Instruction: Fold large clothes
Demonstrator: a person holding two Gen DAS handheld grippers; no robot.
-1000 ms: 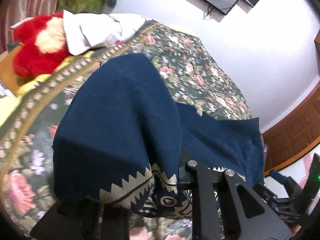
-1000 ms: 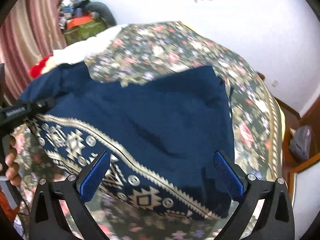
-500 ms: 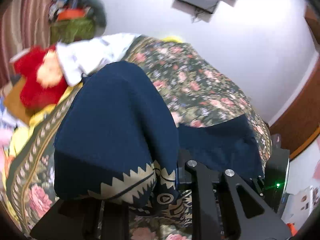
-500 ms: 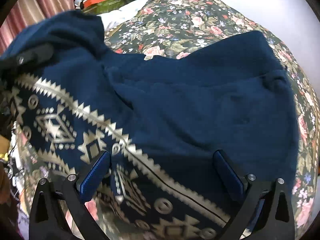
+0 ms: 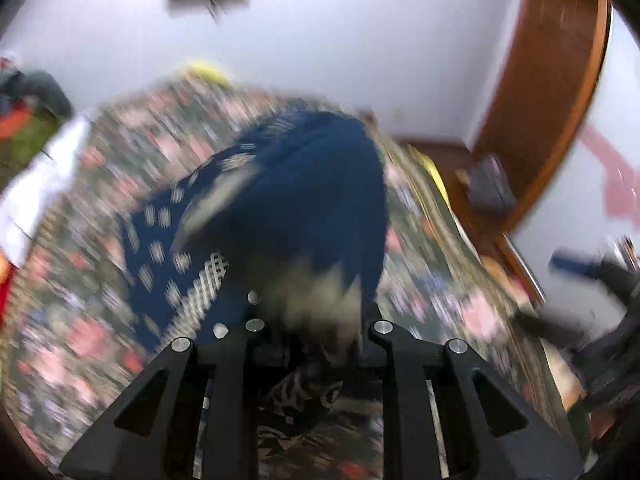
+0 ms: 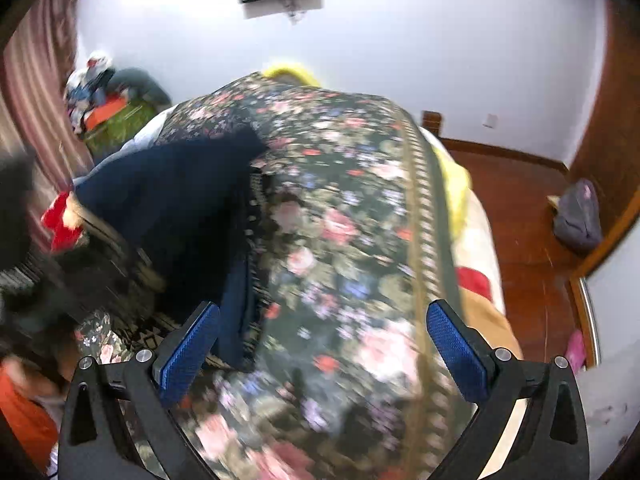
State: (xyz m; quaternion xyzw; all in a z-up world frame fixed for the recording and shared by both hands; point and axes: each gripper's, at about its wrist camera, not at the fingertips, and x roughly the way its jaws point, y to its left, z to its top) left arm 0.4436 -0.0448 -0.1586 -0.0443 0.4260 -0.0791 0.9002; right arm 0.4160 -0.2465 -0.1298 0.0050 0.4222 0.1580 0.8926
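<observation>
Jaws of the left gripper [image 5: 316,332] are clamped on the navy garment [image 5: 312,208]; right gripper [image 6: 320,344] is held wide, empty, beside the garment; cloth could be slipped loose by a fast swing

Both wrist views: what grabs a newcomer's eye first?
The navy garment with its cream patterned border dominates the left view, bunched and draped from the shut left gripper over the floral bedspread. In the right view the right gripper stands wide open, its blue pads over bare bedspread, with the garment off to its left. The left view is heavily motion-blurred.
</observation>
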